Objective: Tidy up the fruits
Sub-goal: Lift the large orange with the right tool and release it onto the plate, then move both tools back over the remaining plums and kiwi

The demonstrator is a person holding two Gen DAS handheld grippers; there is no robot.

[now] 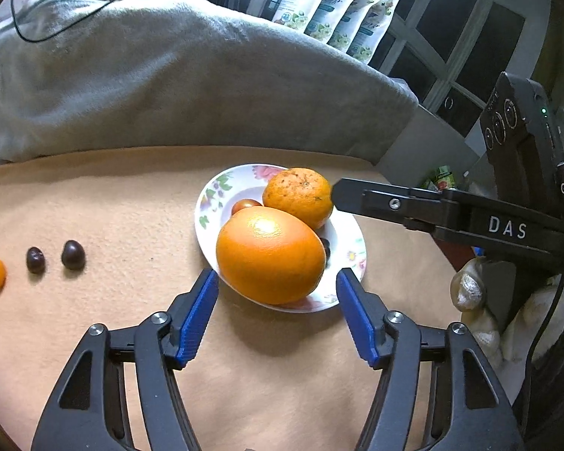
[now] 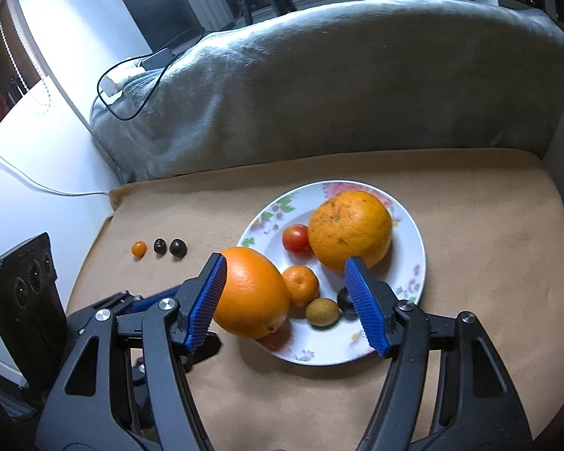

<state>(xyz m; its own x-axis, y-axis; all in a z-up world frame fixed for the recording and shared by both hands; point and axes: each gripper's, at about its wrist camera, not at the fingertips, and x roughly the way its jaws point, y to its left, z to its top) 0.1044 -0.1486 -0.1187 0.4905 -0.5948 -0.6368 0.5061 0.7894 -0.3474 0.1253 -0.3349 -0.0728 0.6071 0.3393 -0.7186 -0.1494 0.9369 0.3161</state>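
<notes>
Fruit plate on tan cushion: large orange overhangs its rim between released left gripper pads; right gripper, also unclenched, hovers above. Nudging could roll it off, likely tipping the plate.

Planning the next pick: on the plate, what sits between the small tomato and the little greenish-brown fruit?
A small mandarin lies between the tomato and the greenish-brown fruit, beside the big orange; the right wrist view shows it.

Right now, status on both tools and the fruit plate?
Left tool open, straddling the big orange at the plate rim. Right tool open, above the plate. Small fruits crowd beside the orange.
</notes>
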